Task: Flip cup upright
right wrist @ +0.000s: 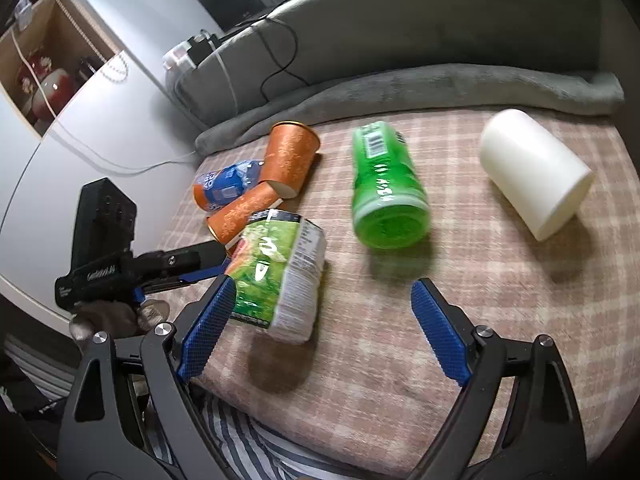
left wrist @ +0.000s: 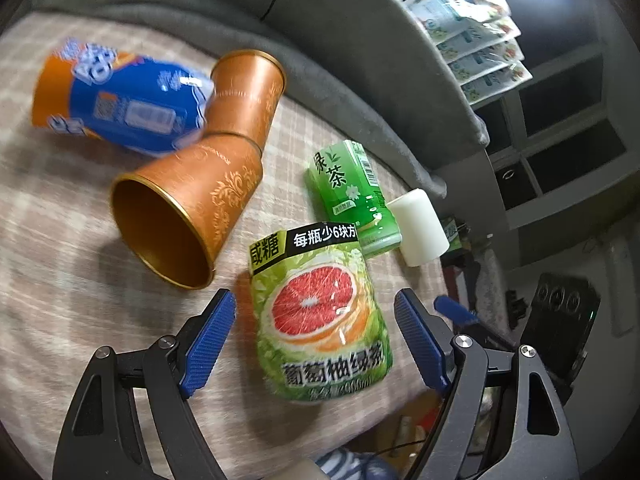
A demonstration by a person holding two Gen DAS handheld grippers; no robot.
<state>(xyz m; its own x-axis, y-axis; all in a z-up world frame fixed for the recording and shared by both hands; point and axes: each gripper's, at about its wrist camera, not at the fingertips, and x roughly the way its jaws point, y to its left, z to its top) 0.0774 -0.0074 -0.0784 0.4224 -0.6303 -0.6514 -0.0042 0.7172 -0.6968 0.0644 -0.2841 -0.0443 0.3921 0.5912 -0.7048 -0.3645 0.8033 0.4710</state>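
The left gripper (left wrist: 315, 316) has its jaws wide apart, and the grapefruit tea bottle (left wrist: 320, 316) lies between them without touching the pads. Just beyond the left jaw lies a copper cup (left wrist: 180, 216) on its side, its mouth turned toward the gripper. Its base touches a second copper cup (left wrist: 246, 96), also on its side. Farther, beside these 2 cups, lies a blue and orange bottle (left wrist: 120, 100).

The right gripper (right wrist: 320, 312) also has its jaws apart and holds nothing. Ahead of them lies a green tea bottle (right wrist: 386, 188), and beyond the right jaw a white cup (right wrist: 532, 172) on its side, all on the checked cloth (right wrist: 400, 340).
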